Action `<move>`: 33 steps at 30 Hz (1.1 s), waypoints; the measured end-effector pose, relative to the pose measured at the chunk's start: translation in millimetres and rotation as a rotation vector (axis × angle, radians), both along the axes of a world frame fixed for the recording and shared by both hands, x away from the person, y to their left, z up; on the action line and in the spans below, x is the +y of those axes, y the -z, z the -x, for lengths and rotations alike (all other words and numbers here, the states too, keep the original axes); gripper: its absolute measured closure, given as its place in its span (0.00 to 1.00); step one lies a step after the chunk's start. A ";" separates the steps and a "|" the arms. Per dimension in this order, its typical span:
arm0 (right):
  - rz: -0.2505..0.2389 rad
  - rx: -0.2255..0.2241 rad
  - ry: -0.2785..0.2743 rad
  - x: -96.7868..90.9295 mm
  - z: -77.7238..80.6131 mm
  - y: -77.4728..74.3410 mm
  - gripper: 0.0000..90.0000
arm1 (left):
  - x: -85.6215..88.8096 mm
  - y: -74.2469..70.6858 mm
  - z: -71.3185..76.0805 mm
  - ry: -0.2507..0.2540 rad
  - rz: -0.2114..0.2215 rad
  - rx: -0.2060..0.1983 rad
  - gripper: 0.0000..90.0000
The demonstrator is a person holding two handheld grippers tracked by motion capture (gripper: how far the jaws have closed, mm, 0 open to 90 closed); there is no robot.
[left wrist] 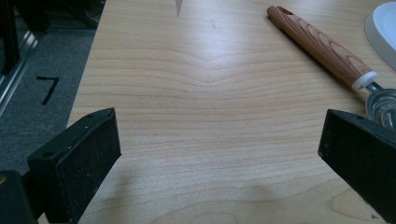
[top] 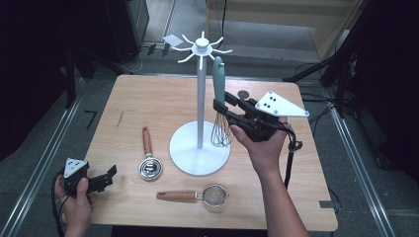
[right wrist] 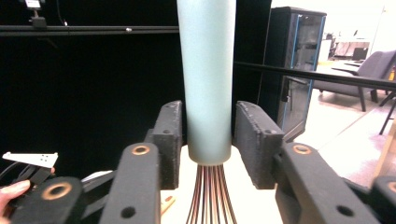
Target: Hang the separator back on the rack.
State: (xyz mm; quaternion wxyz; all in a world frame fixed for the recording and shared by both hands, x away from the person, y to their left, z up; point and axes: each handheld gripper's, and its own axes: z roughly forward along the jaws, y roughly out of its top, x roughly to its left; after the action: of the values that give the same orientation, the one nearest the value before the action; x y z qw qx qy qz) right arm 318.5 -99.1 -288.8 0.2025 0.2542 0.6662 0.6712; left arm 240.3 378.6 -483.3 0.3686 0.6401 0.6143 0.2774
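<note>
A whisk with a pale teal handle (top: 219,79) and copper wires stands upright beside the pole of a white hook stand (top: 200,98), its top close under one hook arm. Whether it hangs on that hook I cannot tell. My right gripper (top: 225,101) reaches in from the right, level, with a jaw on each side of the handle. In the right gripper view the handle (right wrist: 208,93) stands between the pads (right wrist: 252,140) with a thin gap on each side, so the right gripper (right wrist: 208,140) is open. My left gripper (top: 106,177) rests open at the table's front left corner, with only bare wood between its jaws (left wrist: 219,154).
A wooden-handled metal scoop (top: 147,158) lies left of the stand's round base (top: 200,148); its handle (left wrist: 322,46) lies ahead of the left gripper. A wooden-handled mesh strainer (top: 197,196) lies near the front edge. A dark round object (top: 242,94) sits behind the right gripper.
</note>
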 end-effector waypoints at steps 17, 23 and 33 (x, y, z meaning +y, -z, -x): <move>-0.029 -0.107 0.108 2.2 -4.8 -25.9 1.00 | 0.3 0.1 -0.1 -0.001 0.003 -0.001 0.00; -0.044 -0.130 0.109 8.4 -11.4 -36.8 1.00 | 0.7 0.1 -0.2 0.001 0.004 0.002 0.00; -0.060 -0.145 0.091 12.7 -7.0 -46.5 1.00 | 0.6 0.1 -0.5 0.002 0.003 0.004 0.00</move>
State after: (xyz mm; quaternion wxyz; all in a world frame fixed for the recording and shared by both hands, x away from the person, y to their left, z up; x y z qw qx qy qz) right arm 325.4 -86.4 -242.3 0.2725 0.2409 0.6174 0.6975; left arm 240.9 379.2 -483.4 0.3684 0.6407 0.6150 0.2750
